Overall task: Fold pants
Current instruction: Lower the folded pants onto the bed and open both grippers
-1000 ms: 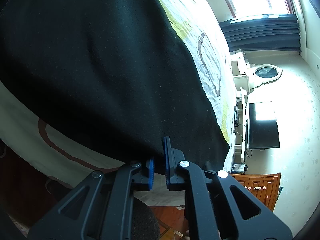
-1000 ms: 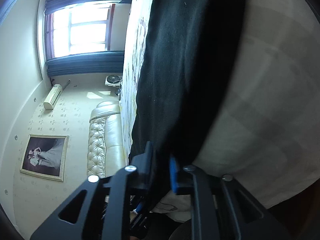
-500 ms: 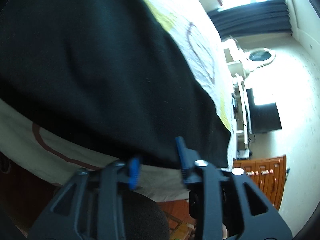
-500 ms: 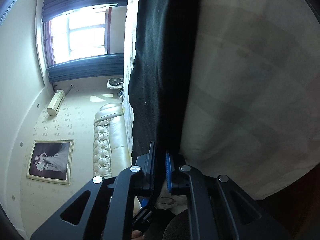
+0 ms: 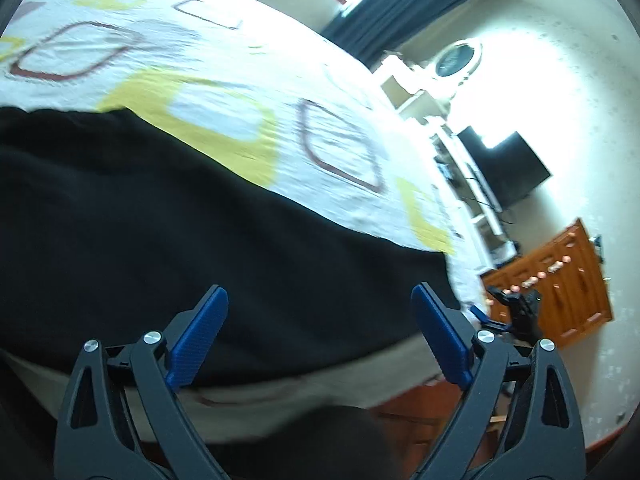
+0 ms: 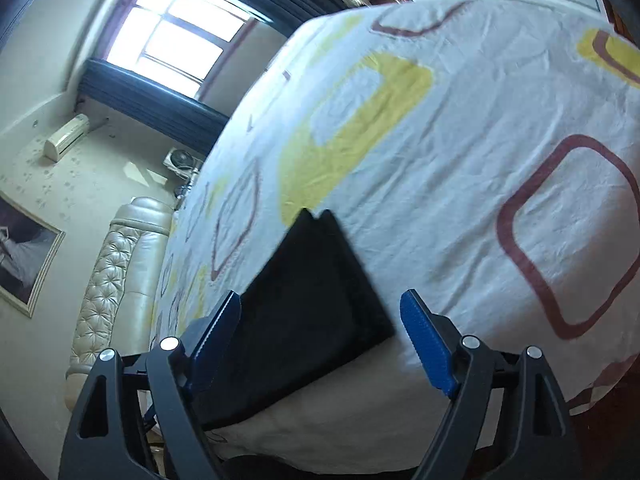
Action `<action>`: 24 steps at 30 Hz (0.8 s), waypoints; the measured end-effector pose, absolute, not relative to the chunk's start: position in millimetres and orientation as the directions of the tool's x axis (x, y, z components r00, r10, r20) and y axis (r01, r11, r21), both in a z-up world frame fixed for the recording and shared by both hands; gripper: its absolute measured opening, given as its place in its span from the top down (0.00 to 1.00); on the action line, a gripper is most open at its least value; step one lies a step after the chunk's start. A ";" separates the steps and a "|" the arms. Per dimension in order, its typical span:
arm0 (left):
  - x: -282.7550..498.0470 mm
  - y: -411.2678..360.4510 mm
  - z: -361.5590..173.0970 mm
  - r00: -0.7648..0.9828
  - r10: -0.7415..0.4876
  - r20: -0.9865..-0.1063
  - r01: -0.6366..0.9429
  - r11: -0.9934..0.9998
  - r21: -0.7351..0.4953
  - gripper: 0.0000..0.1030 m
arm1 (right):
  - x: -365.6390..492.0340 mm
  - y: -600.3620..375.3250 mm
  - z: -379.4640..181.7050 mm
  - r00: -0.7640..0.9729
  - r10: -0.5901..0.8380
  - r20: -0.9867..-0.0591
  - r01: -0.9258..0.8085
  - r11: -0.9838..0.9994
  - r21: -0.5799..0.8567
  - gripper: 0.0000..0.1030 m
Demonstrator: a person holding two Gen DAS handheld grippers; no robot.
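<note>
The black pants (image 5: 192, 232) lie flat on the bed near its front edge, filling the left and middle of the left wrist view. In the right wrist view the pants (image 6: 308, 300) show as a folded dark strip running away from me. My left gripper (image 5: 320, 336) is open and empty, above the pants' near edge. My right gripper (image 6: 320, 340) is open and empty, with the end of the pants between and beyond its fingers. Neither gripper touches the cloth.
The bed sheet (image 6: 460, 160) is white with yellow and maroon squares. A wooden cabinet (image 5: 560, 280), a television (image 5: 508, 168) and white shelves stand beyond the bed. A padded headboard (image 6: 112, 288) and a window (image 6: 176, 32) are on the other side.
Both grippers have let go of the pants and opened wide. Both have pulled back and tilted up, so more of the bed shows. The pants now lie flat.
</note>
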State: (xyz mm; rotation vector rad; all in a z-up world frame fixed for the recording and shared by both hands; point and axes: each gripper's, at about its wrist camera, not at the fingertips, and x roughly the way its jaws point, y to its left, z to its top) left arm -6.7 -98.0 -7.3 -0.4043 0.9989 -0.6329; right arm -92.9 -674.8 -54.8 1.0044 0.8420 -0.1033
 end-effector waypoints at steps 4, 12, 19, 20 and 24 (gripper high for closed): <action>38.3 -25.2 -23.6 0.457 -0.499 -0.736 0.135 0.857 -0.498 0.09 | -81.5 -687.1 -94.1 0.672 0.393 -0.627 0.437 0.473 0.765 0.20; 69.1 107.2 -56.8 0.502 -0.422 -0.755 -0.133 0.825 -0.550 0.09 | -68.3 -665.6 -105.4 0.650 0.538 -0.537 0.361 0.403 0.841 0.18; 78.3 128.5 -67.2 0.478 -0.488 -0.730 -0.114 0.790 -0.603 0.09 | -59.3 -648.4 -95.8 0.595 0.494 -0.634 0.360 0.542 0.760 0.13; 78.2 127.7 -67.2 0.481 -0.485 -0.731 -0.104 0.796 -0.596 0.09 | -58.3 -648.1 -96.9 0.598 0.506 -0.621 0.363 0.520 0.773 0.15; 74.0 111.3 -64.2 0.474 -0.482 -0.737 -0.065 0.816 -0.575 0.05 | -48.5 -636.4 -103.7 0.564 0.530 -0.634 0.409 0.488 0.771 0.59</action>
